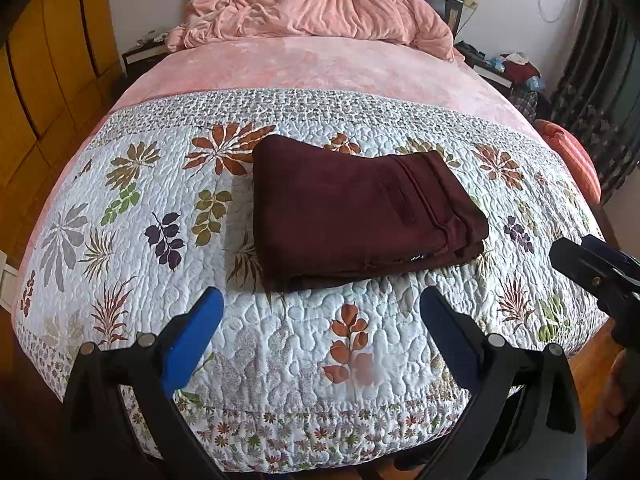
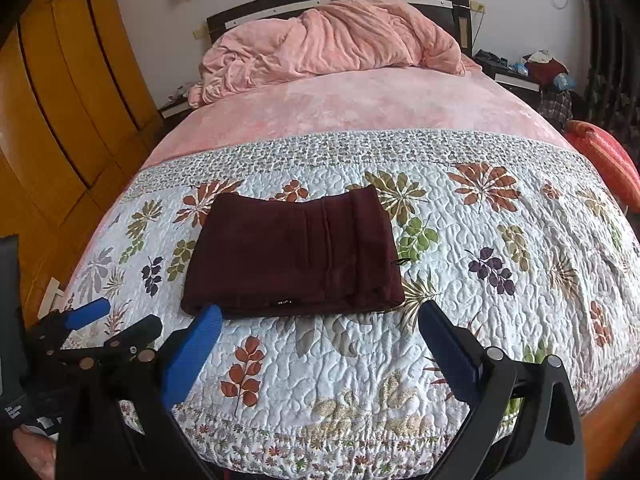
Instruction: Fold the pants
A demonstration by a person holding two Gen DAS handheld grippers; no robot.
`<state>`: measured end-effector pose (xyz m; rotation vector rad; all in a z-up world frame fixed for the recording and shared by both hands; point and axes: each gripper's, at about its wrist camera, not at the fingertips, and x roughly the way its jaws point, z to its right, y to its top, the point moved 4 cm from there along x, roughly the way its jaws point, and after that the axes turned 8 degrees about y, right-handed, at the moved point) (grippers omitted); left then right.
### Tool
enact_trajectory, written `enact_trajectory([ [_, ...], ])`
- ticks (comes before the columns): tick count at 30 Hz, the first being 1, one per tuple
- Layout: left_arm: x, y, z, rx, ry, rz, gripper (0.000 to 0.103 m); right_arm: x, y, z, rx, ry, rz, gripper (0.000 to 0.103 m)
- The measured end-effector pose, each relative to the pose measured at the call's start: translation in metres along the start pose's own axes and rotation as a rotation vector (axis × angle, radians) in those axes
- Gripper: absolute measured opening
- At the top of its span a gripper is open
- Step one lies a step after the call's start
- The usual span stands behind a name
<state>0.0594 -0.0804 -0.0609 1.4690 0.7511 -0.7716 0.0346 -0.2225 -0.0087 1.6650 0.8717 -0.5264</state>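
Observation:
Dark maroon pants (image 1: 360,208) lie folded into a compact rectangle on the floral quilt (image 1: 280,352) near the foot of the bed; they also show in the right wrist view (image 2: 296,252). My left gripper (image 1: 320,300) is open and empty, held above the quilt just short of the pants' near edge. My right gripper (image 2: 318,314) is open and empty, also just in front of the pants. The right gripper shows at the right edge of the left wrist view (image 1: 592,268); the left gripper shows at the lower left of the right wrist view (image 2: 116,320).
A crumpled pink blanket (image 1: 320,4) is piled at the dark headboard, over a pink sheet (image 1: 312,64). Wooden wardrobe doors (image 1: 44,64) stand to the left. A cluttered nightstand (image 2: 516,72) and an orange cushion (image 2: 608,160) lie to the right.

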Motion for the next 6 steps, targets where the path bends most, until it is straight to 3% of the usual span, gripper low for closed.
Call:
enact_trajectory([
  [6, 0.0018, -0.0003, 0.0003, 0.000, 0.000, -0.015, 0.098, -0.0009, 0.0007, -0.0008, 0.001, 0.001, 0.001, 0.099],
])
